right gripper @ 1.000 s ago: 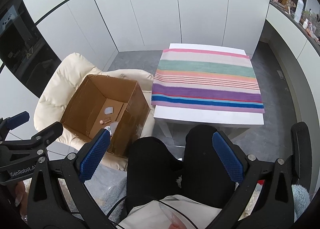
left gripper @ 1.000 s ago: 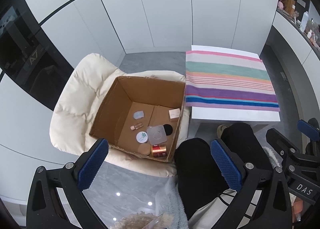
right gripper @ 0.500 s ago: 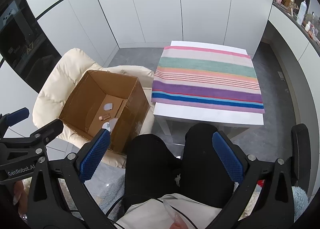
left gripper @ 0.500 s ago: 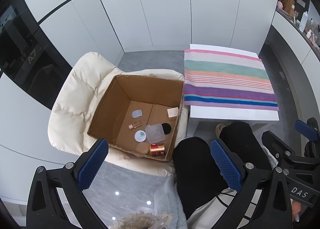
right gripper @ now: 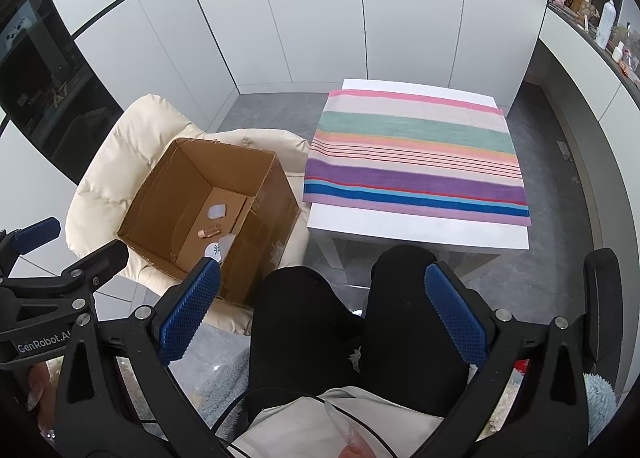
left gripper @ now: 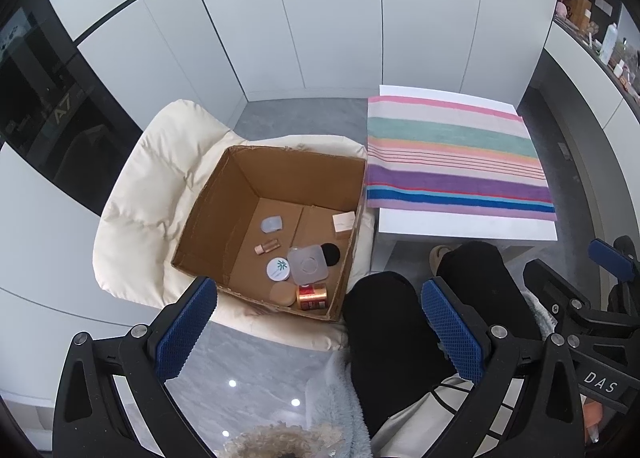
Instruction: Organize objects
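Picking one small thing out of the box (left gripper: pixel 240 218) looks like the job now, so the left tool (left gripper: pixel 316 328) should go down straight and slow, over one thing only. From the left view, the box sits on a puffy chair (left gripper: pixel 148 186), left of the counter (left gripper: pixel 460 224) with its striped cloth (left gripper: pixel 452 156). Inside lie a gold can (left gripper: pixel 312 297), a clear lid (left gripper: pixel 307 264), a white jar (left gripper: pixel 278 268) and more. The left tool is wide open and holds nothing, up above the near box edge.

From the right view, the right tool (right gripper: pixel 322 308) is wide open too, grasping nothing, over the person's black legs (right gripper: pixel 360 314). The box is to its left.
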